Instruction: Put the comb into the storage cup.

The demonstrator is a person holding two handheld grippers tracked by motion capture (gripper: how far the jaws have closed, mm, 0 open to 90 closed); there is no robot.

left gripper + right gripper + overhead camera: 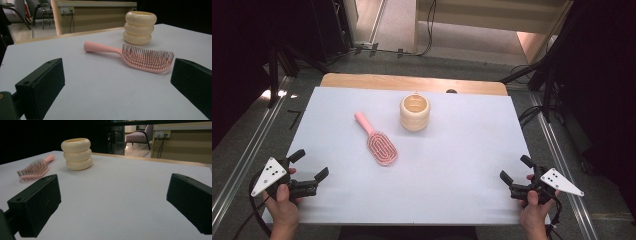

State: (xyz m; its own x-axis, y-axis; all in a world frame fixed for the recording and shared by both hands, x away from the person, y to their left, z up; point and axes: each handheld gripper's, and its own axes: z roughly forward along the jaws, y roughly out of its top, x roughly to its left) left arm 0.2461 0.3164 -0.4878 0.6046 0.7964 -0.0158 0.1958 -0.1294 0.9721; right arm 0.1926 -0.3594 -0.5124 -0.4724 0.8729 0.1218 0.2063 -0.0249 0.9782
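Note:
A pink hairbrush (pixel 377 140) lies bristles up on the white table sheet (pixel 452 165), its handle pointing to the far left. Behind it to the right stands a cream ribbed cup (pixel 415 112), upright. My left gripper (pixel 309 165) rests at the near left corner, open and empty. My right gripper (pixel 517 168) rests at the near right corner, also open and empty. In the left gripper view the hairbrush (pixel 140 57) and the cup (pixel 140 27) lie beyond the wide jaws. The right gripper view has the cup (pixel 77 153) and the hairbrush (pixel 35 168) at its far left.
The sheet covers a wooden table whose far edge (pixel 412 82) shows. Dark stands (pixel 547 85) and cables flank the table. Metal rails (pixel 242 165) run along the floor on both sides.

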